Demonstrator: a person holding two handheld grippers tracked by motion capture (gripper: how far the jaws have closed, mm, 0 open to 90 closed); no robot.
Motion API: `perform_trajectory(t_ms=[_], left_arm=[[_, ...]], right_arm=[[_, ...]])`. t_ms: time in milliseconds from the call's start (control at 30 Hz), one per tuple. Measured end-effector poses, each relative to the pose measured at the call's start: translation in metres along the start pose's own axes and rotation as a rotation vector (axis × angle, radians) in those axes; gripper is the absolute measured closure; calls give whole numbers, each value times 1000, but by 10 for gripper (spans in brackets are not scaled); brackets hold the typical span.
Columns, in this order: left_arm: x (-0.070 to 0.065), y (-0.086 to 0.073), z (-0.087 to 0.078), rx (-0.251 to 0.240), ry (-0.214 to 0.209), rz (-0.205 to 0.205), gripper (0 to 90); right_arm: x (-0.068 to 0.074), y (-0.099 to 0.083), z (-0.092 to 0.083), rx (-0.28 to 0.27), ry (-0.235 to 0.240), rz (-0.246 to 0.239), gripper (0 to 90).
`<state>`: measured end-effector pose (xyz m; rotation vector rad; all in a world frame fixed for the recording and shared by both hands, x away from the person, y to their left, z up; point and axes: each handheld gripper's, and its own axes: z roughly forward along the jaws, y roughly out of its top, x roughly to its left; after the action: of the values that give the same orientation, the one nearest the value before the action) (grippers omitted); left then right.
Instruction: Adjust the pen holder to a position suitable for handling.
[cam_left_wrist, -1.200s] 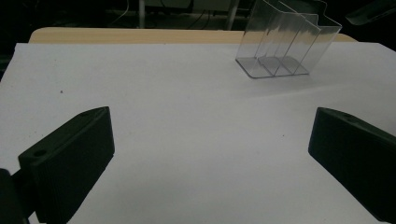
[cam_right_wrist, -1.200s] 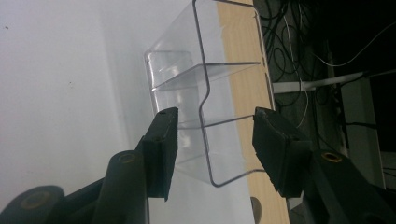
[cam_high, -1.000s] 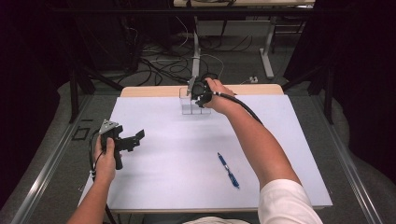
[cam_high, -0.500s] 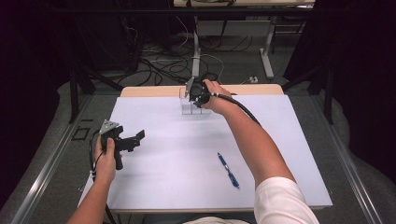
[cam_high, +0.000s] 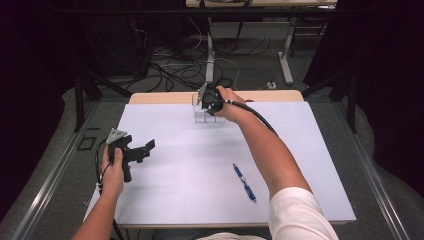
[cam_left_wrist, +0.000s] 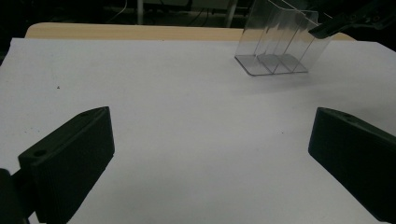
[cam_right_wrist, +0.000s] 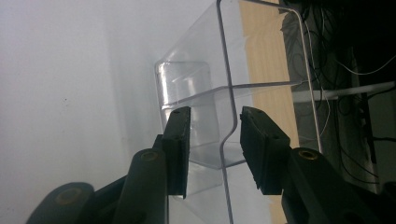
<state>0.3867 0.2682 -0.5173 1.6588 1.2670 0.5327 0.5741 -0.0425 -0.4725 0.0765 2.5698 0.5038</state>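
Straddling a wall of the clear holder (cam_right_wrist: 219, 116) at the surface's (cam_high: 190, 170) twelve o'clock edge, the right tongs (cam_right_wrist: 212, 149) had just been closing, not yet clamped, while the left tongs (cam_left_wrist: 210, 158) stayed apart, the pen (cam_high: 244, 182) unmoved.

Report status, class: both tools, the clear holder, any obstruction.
Right tool just closing around holder wall, gap remains. Left tool open, idle. Pen lies apart, nothing in the way.
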Motion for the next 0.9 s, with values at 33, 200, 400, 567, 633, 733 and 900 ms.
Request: perform_trajectory(t_ms=[33, 200, 400, 567, 633, 733, 900], left_arm=[[0, 0, 0, -1, -1, -1, 4], [1, 0, 0, -2, 0, 0, 4], [0, 0, 0, -1, 0, -2, 4], [-1, 0, 0, 0, 0, 1, 4], [-1, 0, 0, 0, 0, -2, 4], [-1, 0, 0, 1, 1, -2, 4], [0, 0, 0, 1, 2, -1, 4]], right_arm=[[0, 1, 1, -1, 8, -3, 630], [2, 2, 4, 7, 25, 0, 660], [2, 1, 3, 9, 27, 3, 699], [2, 3, -1, 14, 45, -18, 812], [2, 3, -1, 17, 50, -19, 816], [3, 3, -2, 13, 52, -25, 826], [4, 3, -4, 23, 75, -35, 842]])
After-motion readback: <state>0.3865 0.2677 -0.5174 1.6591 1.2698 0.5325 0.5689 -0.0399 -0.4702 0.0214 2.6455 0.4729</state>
